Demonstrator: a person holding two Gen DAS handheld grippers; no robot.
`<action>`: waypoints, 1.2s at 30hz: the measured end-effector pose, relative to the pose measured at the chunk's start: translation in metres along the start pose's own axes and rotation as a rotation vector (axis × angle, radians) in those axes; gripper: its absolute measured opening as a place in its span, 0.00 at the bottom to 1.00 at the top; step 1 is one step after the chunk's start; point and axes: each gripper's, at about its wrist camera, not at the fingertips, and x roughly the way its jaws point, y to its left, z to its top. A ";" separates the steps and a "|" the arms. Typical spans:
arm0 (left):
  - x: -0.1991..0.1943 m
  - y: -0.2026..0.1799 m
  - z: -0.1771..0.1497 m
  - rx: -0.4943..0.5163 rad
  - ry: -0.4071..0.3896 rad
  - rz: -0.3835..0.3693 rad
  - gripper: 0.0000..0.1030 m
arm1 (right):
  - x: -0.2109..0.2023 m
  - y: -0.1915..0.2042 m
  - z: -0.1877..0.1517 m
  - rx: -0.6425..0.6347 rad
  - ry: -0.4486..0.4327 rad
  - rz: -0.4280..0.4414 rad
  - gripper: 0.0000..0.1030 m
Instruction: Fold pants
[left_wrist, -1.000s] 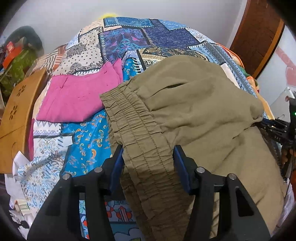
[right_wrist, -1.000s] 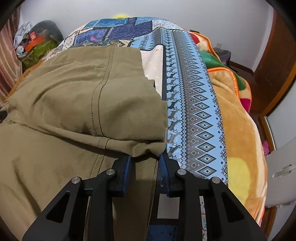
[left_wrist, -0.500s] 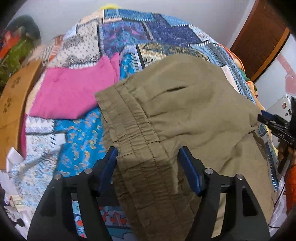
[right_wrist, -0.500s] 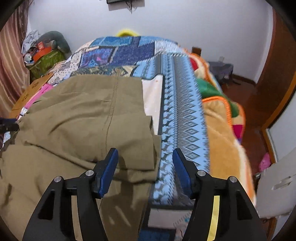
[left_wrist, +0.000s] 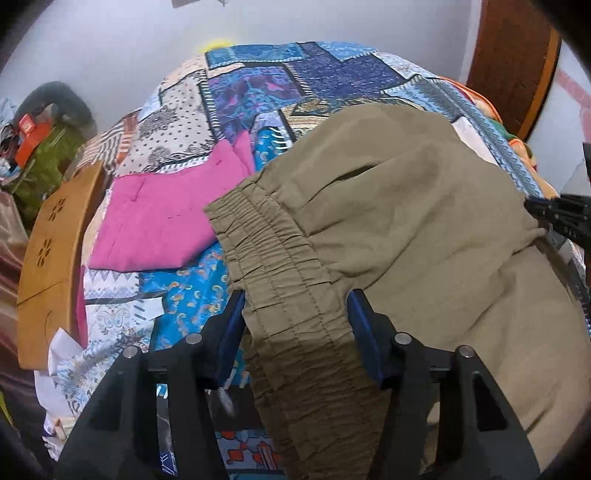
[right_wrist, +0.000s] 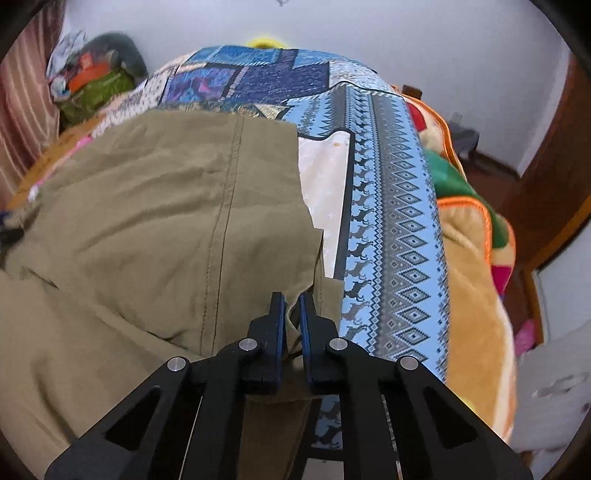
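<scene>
Olive-green pants (left_wrist: 406, 221) lie folded over on a patchwork bedspread (left_wrist: 258, 92). Their elastic waistband (left_wrist: 266, 240) runs down between the blue pads of my left gripper (left_wrist: 295, 310); the jaws are closing and both pads touch the bunched band. In the right wrist view the pants (right_wrist: 166, 221) fill the left half. My right gripper (right_wrist: 291, 299) is shut on a pinch of fabric at the folded leg's right-hand corner. Its black tip (left_wrist: 561, 218) also shows at the pants' right edge in the left wrist view.
A folded pink garment (left_wrist: 162, 221) lies left of the waistband, beside a wooden board (left_wrist: 48, 258). Clutter (left_wrist: 40, 147) is piled at the far left. An orange blanket (right_wrist: 476, 295) edges the blue patterned bedspread (right_wrist: 391, 221) on the right, with a brown door (left_wrist: 513, 55) beyond.
My right gripper let go of the leg corner, opened wide, then shut on it again. The left jaws widened around the waistband and came back in onto it.
</scene>
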 end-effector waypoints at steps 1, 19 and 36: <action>0.001 0.003 0.000 -0.018 0.003 -0.002 0.56 | 0.005 0.003 -0.001 -0.012 0.011 -0.019 0.06; -0.039 0.022 0.008 -0.029 -0.058 0.032 0.83 | -0.021 -0.001 0.006 0.014 0.041 -0.020 0.29; 0.041 0.063 0.065 -0.142 0.011 0.016 0.84 | 0.007 0.006 0.102 0.001 -0.139 0.003 0.73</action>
